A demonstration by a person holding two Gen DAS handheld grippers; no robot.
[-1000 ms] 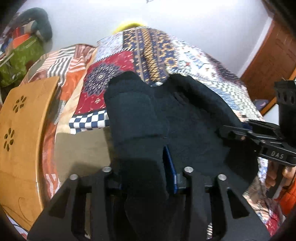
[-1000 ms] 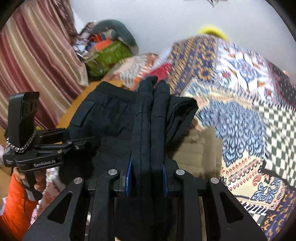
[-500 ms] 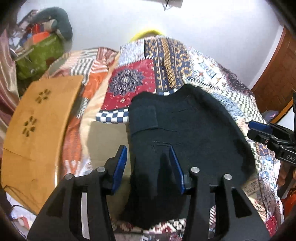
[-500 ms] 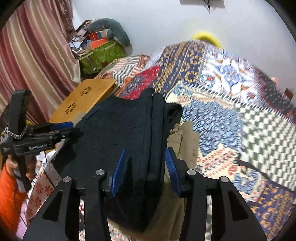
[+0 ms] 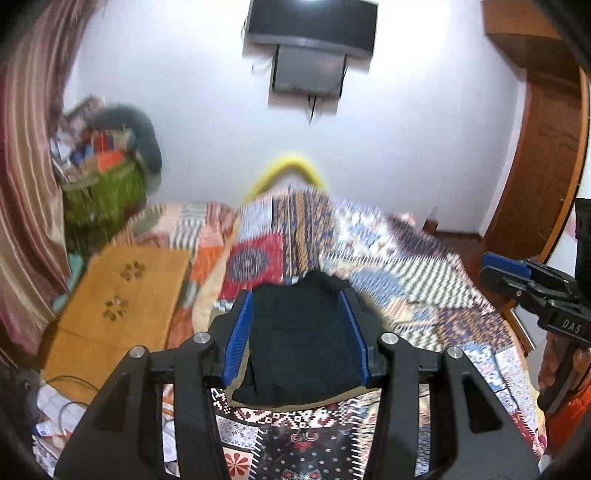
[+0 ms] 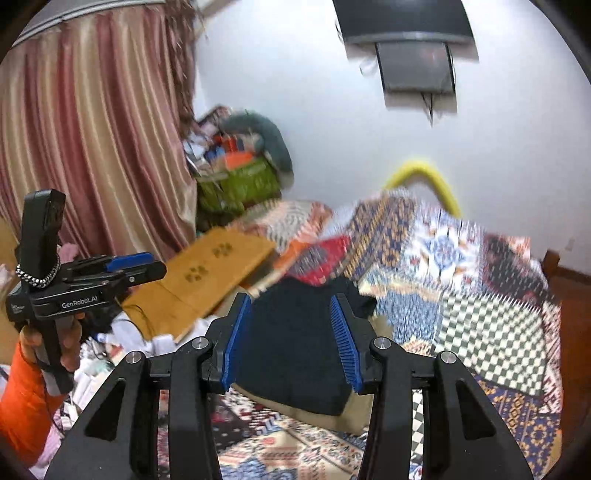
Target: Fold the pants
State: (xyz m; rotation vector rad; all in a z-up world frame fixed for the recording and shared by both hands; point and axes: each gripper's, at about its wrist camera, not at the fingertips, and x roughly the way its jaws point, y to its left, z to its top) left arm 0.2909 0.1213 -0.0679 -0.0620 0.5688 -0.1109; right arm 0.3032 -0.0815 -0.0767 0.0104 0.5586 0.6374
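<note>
The black pants (image 5: 299, 350) lie folded in a compact rectangle on a tan cloth (image 6: 354, 410) spread over the patchwork quilt (image 5: 424, 280). My left gripper (image 5: 295, 295) hangs well above them, open, its blue pads (image 5: 238, 332) framing the bundle without touching it. The right gripper (image 6: 290, 300) is likewise raised and open over the pants (image 6: 291, 350), with nothing between its fingers. Each gripper shows in the other's view: the right gripper (image 5: 487, 273) at the right edge, and the left gripper (image 6: 151, 267) at the left, held by a hand in an orange sleeve.
A wooden lap table (image 5: 122, 295) lies left of the bed, with papers and cables on the floor beside it. A green bag (image 6: 236, 184) of clutter and a striped curtain (image 6: 92, 147) stand at the far left. A screen (image 5: 310, 22) hangs on the wall; a wooden door (image 5: 535, 166) is at right.
Both grippers let go of the pants, opened and rose up and back. The pants stayed folded on the bed and now look smaller and farther off.
</note>
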